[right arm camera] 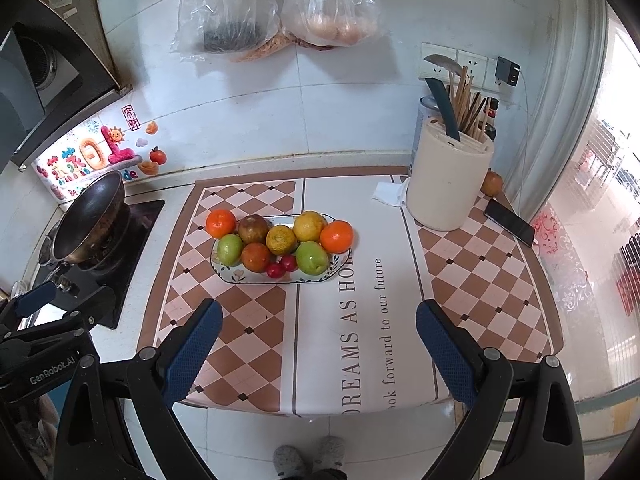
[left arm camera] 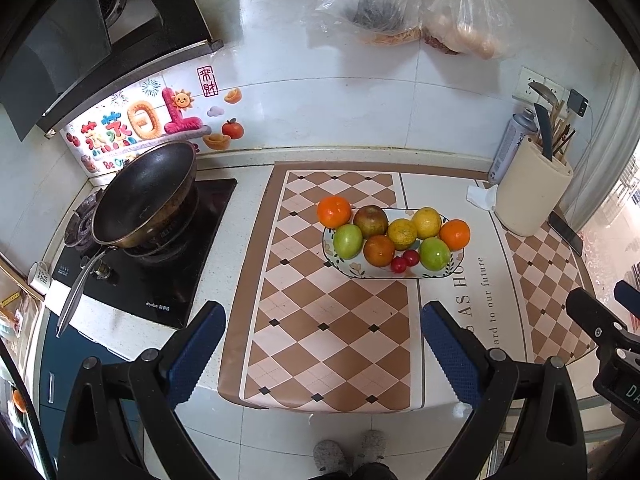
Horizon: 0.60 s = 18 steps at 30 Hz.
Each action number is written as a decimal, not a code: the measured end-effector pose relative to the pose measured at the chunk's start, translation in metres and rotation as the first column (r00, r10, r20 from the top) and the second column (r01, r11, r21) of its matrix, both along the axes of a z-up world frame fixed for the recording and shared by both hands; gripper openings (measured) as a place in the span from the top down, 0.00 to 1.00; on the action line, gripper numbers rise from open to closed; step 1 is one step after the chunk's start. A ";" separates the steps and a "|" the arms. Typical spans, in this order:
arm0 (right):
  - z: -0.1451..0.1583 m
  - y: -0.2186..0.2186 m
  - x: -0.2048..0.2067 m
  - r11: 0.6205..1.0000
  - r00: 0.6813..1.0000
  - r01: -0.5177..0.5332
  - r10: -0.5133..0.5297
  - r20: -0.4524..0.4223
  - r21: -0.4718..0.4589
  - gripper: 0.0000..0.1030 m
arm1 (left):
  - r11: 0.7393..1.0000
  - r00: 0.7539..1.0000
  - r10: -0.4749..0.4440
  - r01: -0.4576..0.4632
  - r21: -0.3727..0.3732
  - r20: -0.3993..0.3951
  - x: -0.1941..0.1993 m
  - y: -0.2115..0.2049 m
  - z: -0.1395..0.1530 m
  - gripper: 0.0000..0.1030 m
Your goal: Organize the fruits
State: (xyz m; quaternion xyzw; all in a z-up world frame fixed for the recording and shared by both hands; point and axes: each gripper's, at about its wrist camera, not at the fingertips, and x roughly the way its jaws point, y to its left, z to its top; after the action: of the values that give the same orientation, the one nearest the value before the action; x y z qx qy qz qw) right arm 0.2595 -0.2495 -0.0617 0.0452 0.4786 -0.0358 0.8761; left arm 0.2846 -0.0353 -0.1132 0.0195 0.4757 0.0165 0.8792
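Note:
A flowered oval plate [left arm camera: 348, 270] [right arm camera: 256, 278] on the checkered counter mat holds several fruits: oranges [left arm camera: 334, 211] [right arm camera: 336, 236], green apples [left arm camera: 347, 241] [right arm camera: 312, 257], yellow citrus [left arm camera: 426, 222] [right arm camera: 309, 225], a brown fruit [left arm camera: 371, 220] [right arm camera: 253, 229] and two small red fruits [left arm camera: 404, 261] [right arm camera: 281, 266]. My left gripper [left arm camera: 322, 352] is open and empty, held back from the plate over the mat's near part. My right gripper [right arm camera: 320, 352] is open and empty, also short of the plate.
A wok [left arm camera: 144, 196] sits on the stove at left. A cream utensil holder [right arm camera: 448, 176] with knife and chopsticks stands at back right, a phone [right arm camera: 509, 222] and a lone apple [right arm camera: 491, 182] beside it. Plastic bags [right arm camera: 280, 4] hang on the wall.

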 end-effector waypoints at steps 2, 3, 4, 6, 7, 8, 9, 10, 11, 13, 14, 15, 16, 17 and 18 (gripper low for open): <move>0.001 -0.001 0.000 1.000 1.000 -0.003 0.003 0.003 0.001 0.03 | 1.000 1.000 -0.001 0.001 0.001 0.003 -0.001 -0.001 0.001 0.03; 0.001 -0.001 0.000 1.000 1.000 -0.004 0.004 0.002 0.005 0.03 | 1.000 1.000 -0.001 0.001 0.000 0.004 -0.001 -0.002 0.002 0.03; 0.000 -0.002 0.001 1.000 1.000 -0.004 0.004 0.001 0.011 0.03 | 1.000 1.000 0.000 0.000 -0.001 0.007 -0.001 -0.002 0.004 0.03; 0.000 -0.003 0.001 1.000 1.000 -0.004 0.004 0.001 0.013 0.03 | 1.000 1.000 0.003 -0.003 -0.003 0.011 -0.002 -0.003 0.006 0.03; 0.000 -0.003 0.001 1.000 1.000 -0.004 0.004 0.000 0.015 0.03 | 1.000 1.000 0.002 -0.002 -0.005 0.013 -0.002 -0.003 0.007 0.03; 0.000 -0.003 0.001 1.000 1.000 -0.004 0.004 -0.001 0.018 0.03 | 1.000 1.000 0.002 -0.002 -0.005 0.014 -0.002 -0.003 0.008 0.03; 0.000 -0.003 0.001 1.000 1.000 -0.005 0.005 -0.001 0.019 0.03 | 1.000 1.000 0.001 -0.001 -0.004 0.016 -0.003 -0.004 0.009 0.03; 0.000 -0.003 0.001 1.000 1.000 -0.005 0.005 -0.001 0.015 0.03 | 1.000 1.000 0.002 -0.002 -0.004 0.015 -0.003 -0.004 0.009 0.03; 0.000 -0.003 0.001 1.000 1.000 -0.004 0.004 -0.001 0.016 0.03 | 1.000 1.000 0.002 -0.002 -0.007 0.014 -0.003 -0.004 0.009 0.03; 0.000 -0.003 0.001 1.000 1.000 -0.007 0.007 -0.001 0.021 0.03 | 1.000 1.000 0.002 -0.002 -0.007 0.016 -0.003 -0.004 0.010 0.03; 0.000 -0.004 0.001 1.000 1.000 -0.009 0.009 0.000 0.020 0.03 | 1.000 1.000 0.002 -0.002 -0.008 0.017 -0.003 -0.004 0.010 0.03; 0.000 -0.004 0.001 1.000 1.000 -0.009 0.009 0.000 0.021 0.03 | 1.000 1.000 0.001 -0.001 -0.008 0.018 -0.003 -0.004 0.010 0.03; 0.000 -0.004 0.001 1.000 1.000 -0.010 0.010 0.001 0.024 0.03 | 1.000 1.000 0.000 0.000 -0.007 0.020 -0.003 -0.004 0.012 0.03; 0.000 -0.004 0.001 1.000 1.000 -0.013 0.013 0.001 0.022 0.03 | 1.000 1.000 0.001 0.000 -0.005 0.022 -0.003 -0.005 0.013 0.03; 0.000 -0.004 0.001 1.000 1.000 -0.013 0.013 0.002 0.020 0.03 | 1.000 1.000 0.000 0.000 -0.003 0.024 -0.003 -0.006 0.014 0.03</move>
State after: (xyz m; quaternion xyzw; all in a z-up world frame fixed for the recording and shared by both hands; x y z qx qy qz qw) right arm 0.2608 -0.2534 -0.0612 0.0510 0.4784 -0.0254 0.8763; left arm 0.2814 -0.0413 -0.0995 0.0179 0.4651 0.0159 0.8850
